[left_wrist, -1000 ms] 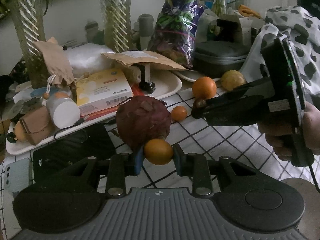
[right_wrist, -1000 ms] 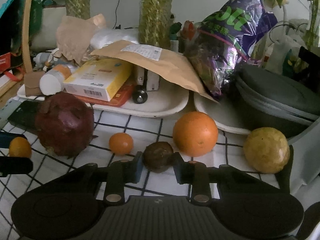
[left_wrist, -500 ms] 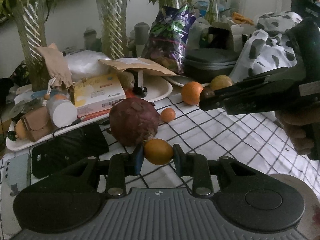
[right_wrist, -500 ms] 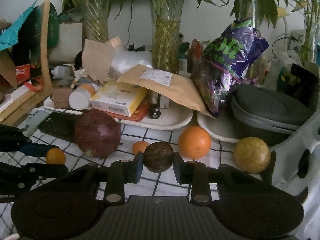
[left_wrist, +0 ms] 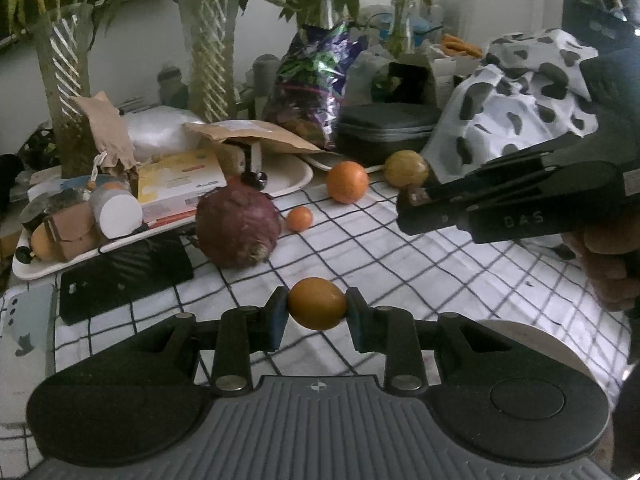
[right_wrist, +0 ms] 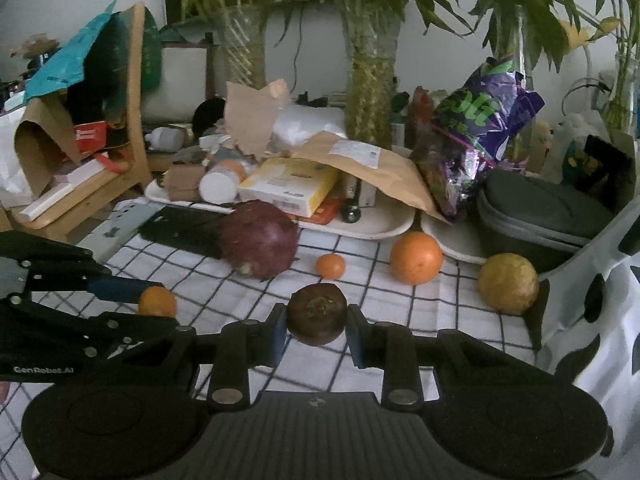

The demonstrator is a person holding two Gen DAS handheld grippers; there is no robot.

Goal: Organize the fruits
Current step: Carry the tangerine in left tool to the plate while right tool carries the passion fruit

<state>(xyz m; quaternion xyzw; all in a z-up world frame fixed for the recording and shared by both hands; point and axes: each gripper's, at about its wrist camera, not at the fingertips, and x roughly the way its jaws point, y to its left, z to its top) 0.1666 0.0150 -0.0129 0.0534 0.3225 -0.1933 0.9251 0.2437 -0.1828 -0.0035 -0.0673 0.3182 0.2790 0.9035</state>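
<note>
My left gripper (left_wrist: 317,311) is shut on a small yellow-orange fruit (left_wrist: 317,303) and holds it above the checked cloth (left_wrist: 380,256). My right gripper (right_wrist: 317,322) is shut on a dark brown round fruit (right_wrist: 317,314), also lifted. On the cloth lie a large purple-red fruit (left_wrist: 238,229), a tiny orange (left_wrist: 299,218), a big orange (left_wrist: 347,182) and a yellow-green round fruit (left_wrist: 406,169). The right gripper shows at the right of the left wrist view (left_wrist: 412,200); the left gripper shows at the left of the right wrist view (right_wrist: 152,304).
A white tray (left_wrist: 296,180) with a yellow box, bottle and paper stands behind the fruit. A black phone (left_wrist: 124,276) lies at the left. A grey case (right_wrist: 544,212), a purple bag (right_wrist: 476,128), plant vases and a spotted cloth (left_wrist: 520,96) crowd the back and right. A round pale surface (left_wrist: 532,344) sits near right.
Both grippers have risen and pulled back from the fruit on the cloth, each keeping its fruit. The table fruit looks smaller and farther away.
</note>
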